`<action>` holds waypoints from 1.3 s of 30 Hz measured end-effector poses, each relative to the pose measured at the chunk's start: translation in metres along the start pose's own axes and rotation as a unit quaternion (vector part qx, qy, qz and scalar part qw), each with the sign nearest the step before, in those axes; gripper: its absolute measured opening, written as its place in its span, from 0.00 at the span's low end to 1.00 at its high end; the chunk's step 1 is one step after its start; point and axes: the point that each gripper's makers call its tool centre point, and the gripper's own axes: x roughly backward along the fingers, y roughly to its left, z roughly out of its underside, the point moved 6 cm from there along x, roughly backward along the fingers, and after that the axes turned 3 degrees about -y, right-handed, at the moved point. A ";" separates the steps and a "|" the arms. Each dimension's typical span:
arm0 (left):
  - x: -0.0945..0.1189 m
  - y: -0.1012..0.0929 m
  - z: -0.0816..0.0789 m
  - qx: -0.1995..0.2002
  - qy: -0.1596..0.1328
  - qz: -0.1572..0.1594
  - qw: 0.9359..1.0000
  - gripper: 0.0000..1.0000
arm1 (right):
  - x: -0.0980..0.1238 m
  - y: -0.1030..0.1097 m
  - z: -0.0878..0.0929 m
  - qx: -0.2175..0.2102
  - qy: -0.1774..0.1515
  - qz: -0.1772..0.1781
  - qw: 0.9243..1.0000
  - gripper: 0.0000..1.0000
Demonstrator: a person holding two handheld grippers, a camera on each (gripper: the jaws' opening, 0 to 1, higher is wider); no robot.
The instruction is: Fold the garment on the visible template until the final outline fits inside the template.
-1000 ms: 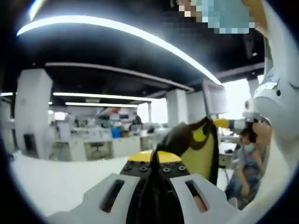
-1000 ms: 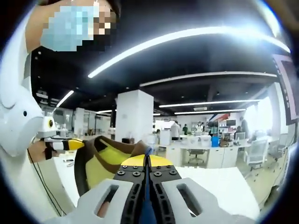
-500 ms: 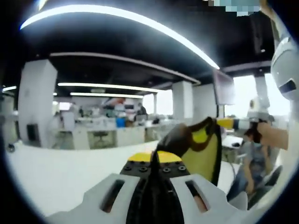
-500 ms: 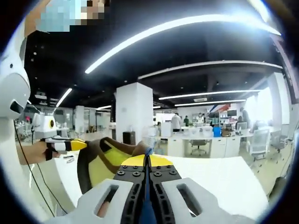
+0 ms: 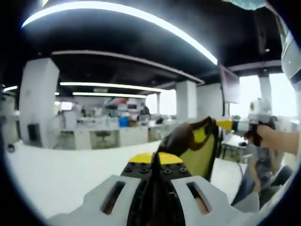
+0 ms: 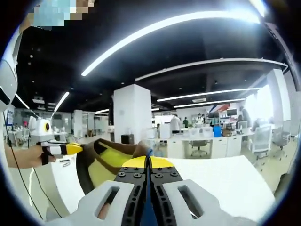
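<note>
A yellow-green garment point(image 5: 200, 153) with dark brown trim hangs in the air, stretched between both grippers. In the left gripper view my left gripper point(image 5: 155, 162) is shut on its dark edge. The cloth runs right to the yellow tips of my right gripper point(image 5: 225, 125), held by a hand. The right gripper view has my right gripper point(image 6: 147, 162) shut on the garment point(image 6: 106, 165), a blue bit of cloth showing between the jaws. From there the fabric runs left to the left gripper point(image 6: 70, 149).
A white table top point(image 5: 56, 174) lies below and beyond the jaws, also in the right gripper view as the table point(image 6: 225, 181). Behind it is an open office with white pillars point(image 6: 131, 115), desks, chairs and people far off. The person's white sleeve point(image 6: 7, 89) stands at the left edge.
Both views have tilted a little and the person's body has slid toward the edges. The garment stays stretched between the two shut grippers, the far gripper in each view a bit lower.
</note>
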 end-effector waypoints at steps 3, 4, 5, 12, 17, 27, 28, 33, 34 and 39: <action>0.004 -0.005 -0.005 -0.007 -0.002 0.007 1.000 0.00 | 0.008 0.002 -0.008 -0.001 -0.007 0.005 1.000 0.01; 0.007 -0.007 -0.007 -0.008 -0.003 0.009 1.000 0.00 | 0.010 0.003 -0.010 0.000 -0.008 0.006 1.000 0.01; 0.008 -0.008 -0.009 -0.008 -0.004 0.011 1.000 0.00 | 0.013 0.005 -0.014 0.002 -0.011 0.006 1.000 0.01; 0.025 -0.021 -0.025 -0.016 -0.011 0.020 1.000 0.00 | 0.033 0.018 -0.035 0.012 -0.021 0.010 1.000 0.01; 0.040 -0.029 -0.031 -0.011 -0.016 0.025 1.000 0.00 | 0.051 0.028 -0.042 0.019 -0.016 0.014 1.000 0.01; 0.061 -0.041 -0.034 -0.002 -0.011 0.031 0.999 0.00 | 0.079 0.046 -0.045 0.009 -0.008 0.028 1.000 0.01; 0.063 -0.042 -0.034 0.001 -0.010 0.032 0.999 0.00 | 0.081 0.047 -0.045 0.008 -0.007 0.029 1.000 0.01; 0.064 -0.045 -0.028 0.005 -0.003 0.033 0.999 0.00 | 0.081 0.045 -0.036 0.002 0.000 0.032 0.999 0.01; 0.063 -0.044 -0.025 0.006 0.001 0.032 0.999 0.00 | 0.080 0.044 -0.034 0.000 0.002 0.033 0.999 0.01; 0.051 -0.038 -0.005 0.009 0.016 0.025 1.000 0.00 | 0.068 0.033 -0.011 -0.010 0.017 0.034 0.999 0.01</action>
